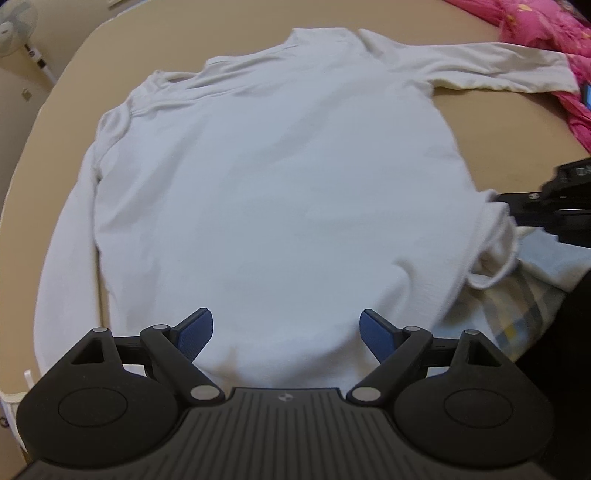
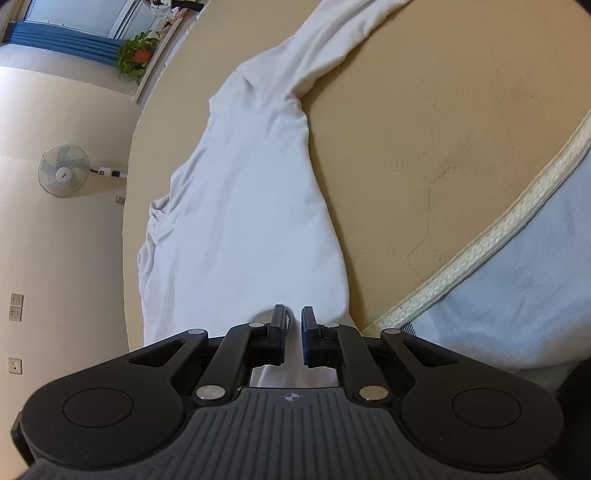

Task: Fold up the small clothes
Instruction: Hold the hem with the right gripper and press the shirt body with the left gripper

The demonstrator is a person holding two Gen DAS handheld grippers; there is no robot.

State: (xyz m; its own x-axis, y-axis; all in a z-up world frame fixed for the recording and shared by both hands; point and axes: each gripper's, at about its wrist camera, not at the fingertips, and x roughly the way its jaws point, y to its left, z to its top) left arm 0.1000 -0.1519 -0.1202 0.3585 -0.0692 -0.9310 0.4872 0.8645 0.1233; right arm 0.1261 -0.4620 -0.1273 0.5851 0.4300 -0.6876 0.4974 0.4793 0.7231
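White long-sleeved shirt (image 1: 266, 177) lies spread flat on a tan bed surface (image 1: 498, 122), collar at the far end, hem toward the camera. One sleeve (image 1: 480, 66) stretches out to the right, its cuff just beside a pink patterned quilt (image 1: 546, 22); the other sleeve (image 1: 70, 229) runs down along the left side of the body. Left gripper (image 1: 286, 332) hangs over the near hem with jaws wide apart, blue pads (image 1: 195, 330) clear of the fabric, nothing between them. Right gripper (image 2: 293, 332) has its jaws nearly together, clamped on a fold of white fabric at the shirt's right bottom corner; the cloth bunches up between the fingers. In the left wrist view, the right gripper enters from the right edge at that same corner, where the hem is lifted and puckered. A pale blue checked cloth (image 1: 524, 295) lies under that corner, and a cream braided edging (image 2: 498, 236) borders the bed. A standing fan (image 2: 64, 170) and a potted plant (image 2: 136, 55) stand against the wall.
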